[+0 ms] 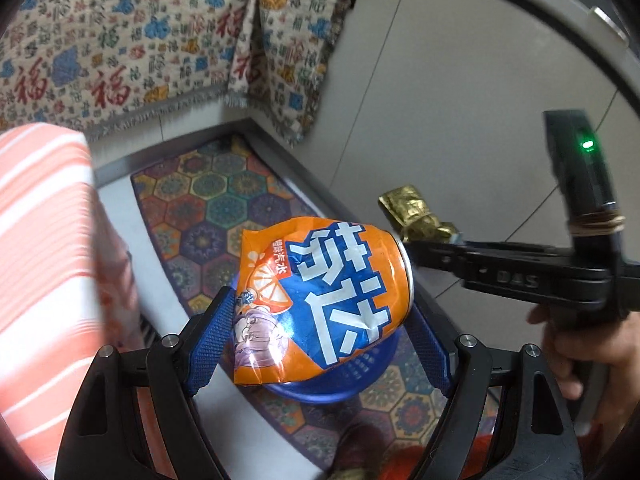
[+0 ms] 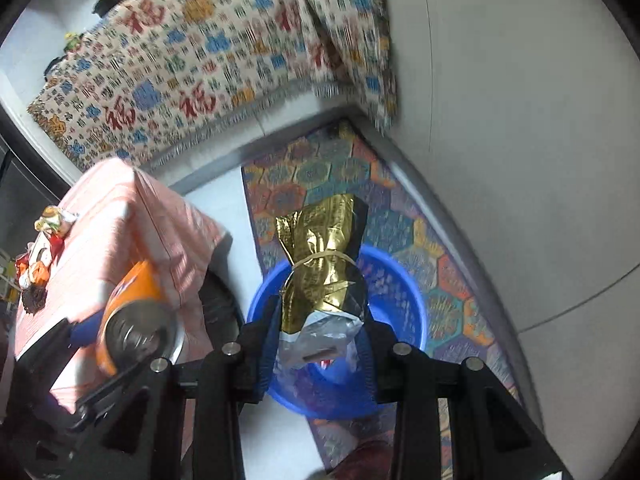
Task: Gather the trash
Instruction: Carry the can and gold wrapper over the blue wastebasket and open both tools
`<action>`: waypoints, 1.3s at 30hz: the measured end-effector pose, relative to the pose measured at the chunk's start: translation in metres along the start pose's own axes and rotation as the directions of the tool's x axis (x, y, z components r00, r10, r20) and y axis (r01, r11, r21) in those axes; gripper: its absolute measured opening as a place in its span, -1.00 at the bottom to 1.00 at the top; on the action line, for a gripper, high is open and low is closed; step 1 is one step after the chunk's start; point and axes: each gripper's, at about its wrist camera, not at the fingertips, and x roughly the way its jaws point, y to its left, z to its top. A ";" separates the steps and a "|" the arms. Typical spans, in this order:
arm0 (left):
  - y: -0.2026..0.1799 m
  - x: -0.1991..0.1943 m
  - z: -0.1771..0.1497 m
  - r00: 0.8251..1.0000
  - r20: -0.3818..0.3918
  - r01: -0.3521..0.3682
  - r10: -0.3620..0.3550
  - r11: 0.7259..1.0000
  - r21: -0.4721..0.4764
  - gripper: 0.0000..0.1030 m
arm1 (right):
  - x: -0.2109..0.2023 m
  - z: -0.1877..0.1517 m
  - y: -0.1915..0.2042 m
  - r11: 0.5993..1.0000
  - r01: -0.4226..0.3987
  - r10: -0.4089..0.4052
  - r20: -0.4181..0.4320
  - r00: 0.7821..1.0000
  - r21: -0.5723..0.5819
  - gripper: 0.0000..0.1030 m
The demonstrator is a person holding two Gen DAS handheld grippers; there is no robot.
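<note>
Two tools carry trash above the blue basin [image 2: 400, 300] on the floor: the left tool [image 1: 320, 320] clamps a crushed orange can [image 1: 324, 300], seemingly over the basin; the right tool [image 2: 316, 340] pinches a gold wrapper [image 2: 324, 264]. Center each over the basin before releasing.

Between your left jaws sits a dented, glossy metal can [image 1: 320, 300]; between your right jaws, a crinkled shiny gold foil bag [image 2: 324, 268]. Below both, a smooth blue plastic basin [image 2: 396, 280] rests on a woven rug [image 2: 440, 280].
</note>
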 end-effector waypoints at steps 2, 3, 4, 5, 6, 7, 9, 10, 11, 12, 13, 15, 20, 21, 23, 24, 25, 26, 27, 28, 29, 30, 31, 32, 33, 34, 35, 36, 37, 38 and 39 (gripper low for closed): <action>0.001 0.013 -0.001 1.000 -0.018 -0.004 0.004 1.000 -0.003 0.61 | 0.004 0.000 -0.007 1.000 0.002 -0.002 -0.013 1.000 -0.003 -0.31; 0.000 0.020 -0.002 1.000 -0.029 -0.008 0.007 1.000 -0.004 0.61 | 0.004 0.002 -0.008 1.000 0.001 -0.001 -0.013 1.000 -0.007 -0.31; 0.001 0.025 -0.003 0.999 -0.036 -0.010 0.010 1.000 -0.003 0.61 | 0.006 0.003 -0.011 1.000 -0.003 0.003 -0.014 1.000 -0.007 -0.31; 0.000 0.031 -0.004 0.999 -0.045 -0.014 0.014 1.000 0.001 0.61 | 0.008 0.003 -0.012 1.000 -0.002 0.002 -0.019 1.000 -0.003 -0.31; 0.001 0.038 -0.002 0.998 -0.053 -0.018 0.018 1.000 0.007 0.61 | 0.010 0.004 -0.014 1.000 0.000 0.000 -0.026 1.000 0.002 -0.31; 0.000 0.043 -0.001 0.998 -0.058 -0.020 0.021 1.000 0.013 0.61 | 0.014 0.005 -0.016 1.000 0.001 -0.001 -0.035 0.999 0.005 -0.31; -0.002 0.052 -0.003 0.997 -0.068 -0.020 0.022 0.999 0.026 0.61 | 0.017 0.006 -0.017 1.000 -0.001 0.002 -0.043 0.999 0.010 -0.31; -0.002 0.055 -0.004 0.997 -0.071 -0.021 0.023 0.999 0.031 0.61 | 0.019 0.006 -0.017 1.000 -0.003 0.004 -0.045 0.999 0.012 -0.31; -0.003 0.059 -0.004 0.997 -0.073 -0.021 0.024 0.999 0.035 0.61 | 0.020 0.007 -0.017 1.000 -0.005 0.006 -0.048 0.999 0.014 -0.31; -0.002 0.063 -0.004 0.997 -0.075 -0.021 0.024 0.999 0.037 0.62 | 0.022 0.008 -0.018 1.000 -0.007 0.007 -0.050 0.999 0.020 -0.30; -0.002 0.066 -0.005 0.997 -0.077 -0.020 0.023 0.999 0.038 0.62 | 0.023 0.009 -0.019 1.000 -0.008 0.010 -0.052 0.999 0.025 -0.29; -0.002 0.076 -0.006 0.996 -0.088 -0.021 0.024 0.999 0.042 0.64 | 0.026 0.011 -0.022 0.999 -0.015 0.017 -0.054 0.998 0.040 -0.26; -0.009 0.091 -0.008 0.996 -0.088 -0.021 0.028 0.997 0.071 0.87 | 0.032 0.016 -0.022 0.997 -0.028 0.032 -0.052 0.998 0.074 0.04; -0.009 0.093 -0.007 0.996 -0.089 -0.021 0.028 0.997 0.076 0.87 | 0.032 0.017 -0.022 0.997 -0.032 0.036 -0.052 0.998 0.077 0.04; -0.010 0.095 -0.005 0.995 -0.091 -0.024 0.031 0.997 0.077 0.87 | 0.033 0.018 -0.022 0.996 -0.034 0.039 -0.056 0.998 0.077 0.05; -0.009 0.092 -0.005 0.996 -0.087 -0.026 0.033 0.997 0.071 0.87 | 0.033 0.018 -0.022 0.997 -0.032 0.036 -0.056 0.998 0.076 0.05; -0.008 0.087 -0.005 0.996 -0.082 -0.025 0.030 0.998 0.058 0.87 | 0.033 0.018 -0.022 0.997 -0.029 0.033 -0.053 0.998 0.075 0.05; -0.007 0.078 -0.004 0.997 -0.075 -0.018 0.021 0.999 0.039 0.87 | 0.031 0.019 -0.022 0.997 -0.024 0.027 -0.046 0.999 0.076 0.04; -0.006 0.068 -0.003 0.998 -0.063 -0.009 0.011 1.000 0.023 0.87 | 0.029 0.020 -0.022 0.997 -0.016 0.019 -0.037 0.999 0.075 0.04; -0.005 0.060 -0.001 0.999 -0.050 0.001 -0.001 1.000 0.013 0.87 | 0.026 0.020 -0.022 0.998 -0.003 0.004 -0.023 1.000 0.070 0.04; -0.006 0.044 0.000 0.999 -0.031 0.017 -0.017 1.000 0.005 0.87 | 0.023 0.021 -0.020 0.998 0.009 -0.009 -0.010 1.000 0.064 0.05; -0.007 0.028 0.001 0.999 -0.015 0.028 -0.028 1.000 0.005 0.87 | 0.019 0.022 -0.017 0.998 0.023 -0.023 0.010 1.000 0.052 0.04; -0.008 0.016 0.003 0.999 -0.003 0.036 -0.036 0.999 0.007 0.87 | 0.013 0.023 -0.012 0.999 0.038 -0.040 0.036 0.999 0.034 0.04; -0.009 0.000 0.004 0.999 0.009 0.047 -0.047 0.999 0.011 0.87 | 0.009 0.025 -0.008 0.999 0.049 -0.050 0.055 0.997 0.020 0.04; -0.009 -0.021 0.005 0.998 0.023 0.058 -0.058 0.998 0.016 0.87 | 0.003 0.026 -0.001 0.998 0.064 -0.064 0.087 0.994 -0.001 0.04; -0.008 -0.035 0.006 0.998 0.034 0.061 -0.062 0.998 0.021 0.87 | -0.003 0.027 0.005 0.997 0.079 -0.076 0.117 0.990 -0.018 0.04; -0.005 -0.055 0.005 0.997 0.049 0.063 -0.065 0.998 0.028 0.90 | -0.011 0.027 0.014 0.995 0.095 -0.088 0.154 0.984 -0.041 0.04; -0.001 -0.073 0.002 0.996 0.060 0.057 -0.058 0.998 0.034 0.93 | -0.017 0.027 0.023 0.993 0.106 -0.093 0.184 0.979 -0.061 0.04; 0.004 -0.087 -0.002 0.996 0.069 0.046 -0.048 0.998 0.038 0.93 | -0.023 0.026 0.032 0.990 0.111 -0.092 0.212 0.973 -0.083 0.04; 0.013 -0.105 -0.008 0.997 0.076 0.031 -0.034 0.999 0.042 0.94 | -0.031 0.024 0.045 0.987 0.113 -0.083 0.242 0.967 -0.111 0.06; 0.022 -0.119 -0.015 0.997 0.072 0.017 -0.020 0.999 0.044 0.95 | -0.036 0.021 0.054 0.985 0.113 -0.076 0.261 0.962 -0.132 0.12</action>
